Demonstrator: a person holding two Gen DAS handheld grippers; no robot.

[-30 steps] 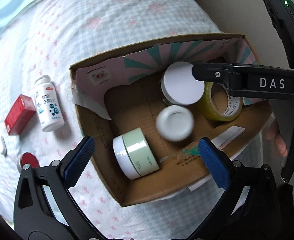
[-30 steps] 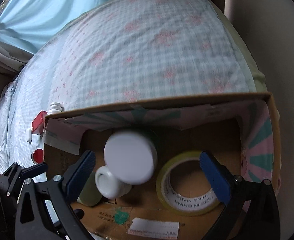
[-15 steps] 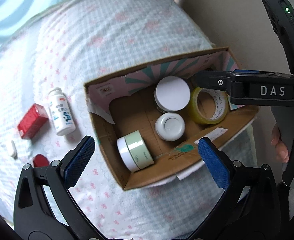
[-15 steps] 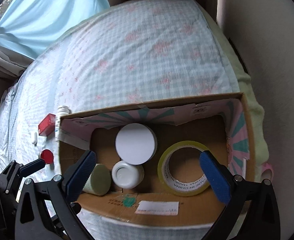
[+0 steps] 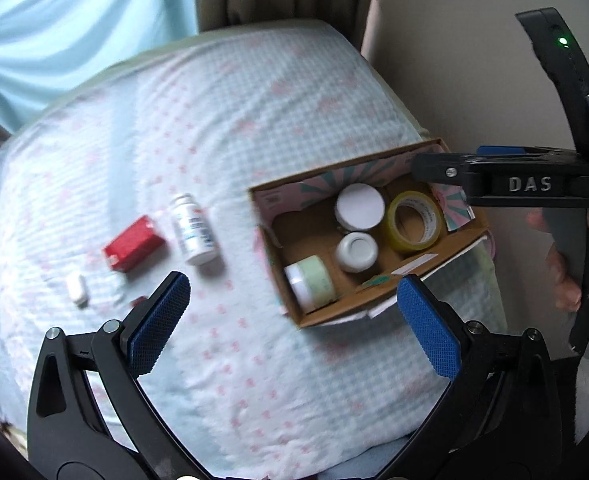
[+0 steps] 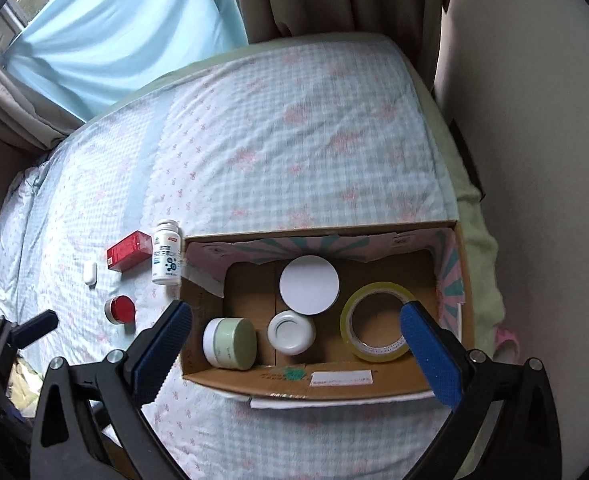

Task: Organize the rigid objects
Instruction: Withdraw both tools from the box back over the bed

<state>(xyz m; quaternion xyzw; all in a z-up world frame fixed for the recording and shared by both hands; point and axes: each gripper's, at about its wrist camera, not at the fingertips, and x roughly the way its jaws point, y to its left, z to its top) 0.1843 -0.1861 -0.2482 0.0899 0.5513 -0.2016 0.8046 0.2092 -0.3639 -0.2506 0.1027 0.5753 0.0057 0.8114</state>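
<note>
Cardboard first: the box point(image 6: 414, 380) sits on the checked bedspread point(image 6: 294, 140) near its right edge, and by my reading it holds about half the job. Inside I see a tape roll point(image 6: 376, 322) at the right, a wide white-lidded jar point(image 6: 309, 285) toward the back, a green jar point(image 6: 230, 343) lying on its side at the left, and a small white jar point(image 6: 291, 332) between the green one and the tape.

Left to pack, as I judge it, are four things out on the spread, all left of the box: a white bottle point(image 6: 167, 253) lying just beside the box's left wall, a red carton point(image 6: 129, 250) touching or nearly touching the bottle, a small red-lidded pot point(image 6: 121, 309) nearer me, and a little white piece point(image 6: 90, 273) I cannot identify.

My right claw point(image 6: 294, 352) hangs above the box with its jaws wide apart and nothing between them. My left claw point(image 5: 294, 320) is likewise spread and empty, raised well clear of the bed; the bottle point(image 5: 193, 229) and carton point(image 5: 133, 243) lie beyond its left finger, the pot mostly hidden behind that finger
</note>
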